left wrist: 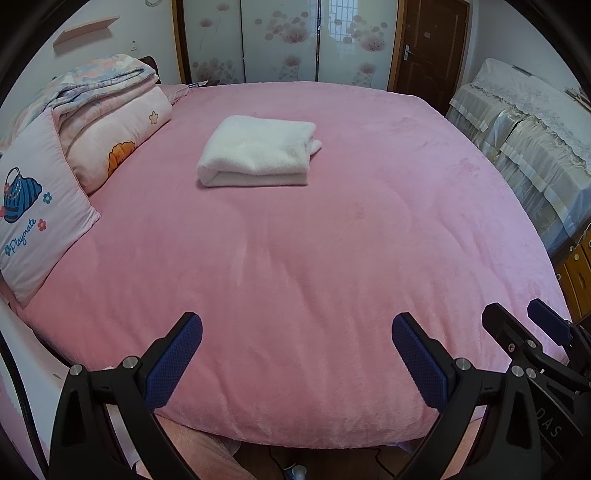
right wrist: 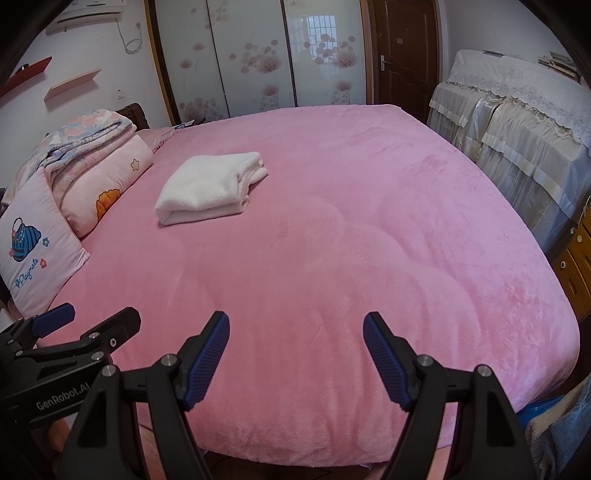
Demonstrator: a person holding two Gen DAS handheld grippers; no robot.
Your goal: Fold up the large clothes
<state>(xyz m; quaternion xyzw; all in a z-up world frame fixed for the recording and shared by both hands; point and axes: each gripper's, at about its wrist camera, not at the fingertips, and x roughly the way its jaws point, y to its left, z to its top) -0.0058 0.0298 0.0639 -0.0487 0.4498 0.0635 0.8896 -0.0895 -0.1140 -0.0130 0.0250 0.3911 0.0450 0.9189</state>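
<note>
Only right wrist view, air conditioner (right wrist: 90, 9), folded white garment (right wrist: 210, 188)

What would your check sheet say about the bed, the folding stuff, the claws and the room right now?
Surface: pink bed cover, smooth, mild ripples.
Job's things: white garment, folded, lying flat toward the far side of the bed.
Clutter: folded quilts and a Playmate pillow along the bed's left edge.
Grippers: left claw open and empty; right claw open and empty; both over the bed's near edge.
Cables: a cord hangs looped on the wall.
Surroundings: flowered wardrobe doors, brown door, lace-covered furniture.
</note>
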